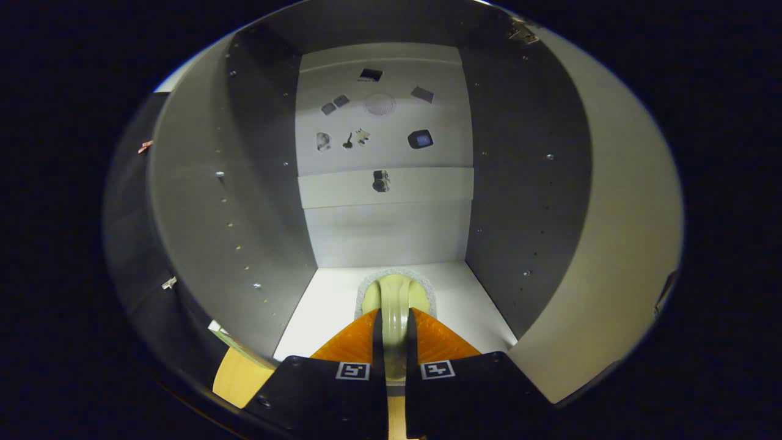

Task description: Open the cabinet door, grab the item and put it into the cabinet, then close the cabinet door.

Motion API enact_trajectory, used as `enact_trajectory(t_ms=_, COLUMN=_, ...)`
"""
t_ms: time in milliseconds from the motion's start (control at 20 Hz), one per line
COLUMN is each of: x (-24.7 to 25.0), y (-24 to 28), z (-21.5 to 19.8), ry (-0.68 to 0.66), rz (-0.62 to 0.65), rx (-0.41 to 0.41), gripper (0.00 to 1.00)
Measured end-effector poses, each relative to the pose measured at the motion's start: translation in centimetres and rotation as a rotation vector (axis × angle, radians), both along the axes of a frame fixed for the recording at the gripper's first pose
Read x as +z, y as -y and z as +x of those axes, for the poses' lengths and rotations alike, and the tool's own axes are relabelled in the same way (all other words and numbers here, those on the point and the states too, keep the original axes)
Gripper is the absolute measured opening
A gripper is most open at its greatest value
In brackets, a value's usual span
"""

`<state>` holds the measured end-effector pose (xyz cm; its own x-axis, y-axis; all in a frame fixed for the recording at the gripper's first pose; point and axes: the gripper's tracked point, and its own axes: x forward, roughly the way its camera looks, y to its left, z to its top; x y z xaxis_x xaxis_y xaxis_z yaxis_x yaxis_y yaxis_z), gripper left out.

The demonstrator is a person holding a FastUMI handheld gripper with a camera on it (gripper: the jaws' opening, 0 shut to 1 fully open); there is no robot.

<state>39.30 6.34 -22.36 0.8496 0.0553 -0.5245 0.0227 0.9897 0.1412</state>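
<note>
I look straight into the open white cabinet (391, 232), its side walls to the left and right of me. My gripper (394, 318) is shut on a pale green item (396, 293), a cup-like thing whose curved handle is pinched between both fingers. The item's body sits just ahead of the fingertips on the cabinet's white floor (324, 305), or barely above it; I cannot tell whether it touches. The cabinet door is out of sight.
The cabinet's back wall (385, 140) carries several small dark fittings and a horizontal rail with a small fitting on it. Rows of shelf-pin holes run down both side walls. A wooden surface (235, 379) shows below the cabinet's left front edge.
</note>
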Motion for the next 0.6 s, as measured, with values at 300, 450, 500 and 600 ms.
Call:
enact_trajectory(t_ms=300, x=-4.7, y=-0.3, z=4.2, ry=-0.056, rz=-0.026, rx=0.0, gripper=0.15)
enact_trajectory(t_ms=450, x=-6.5, y=-0.3, z=5.7, ry=-0.08, rz=-0.037, rx=0.007, gripper=0.15)
enact_trajectory(t_ms=500, x=-7.1, y=-0.2, z=6.2, ry=-0.088, rz=-0.034, rx=0.004, gripper=0.15)
enact_trajectory(t_ms=600, x=-8.3, y=-0.3, z=7.0, ry=-0.112, rz=-0.032, rx=0.002, gripper=0.15)
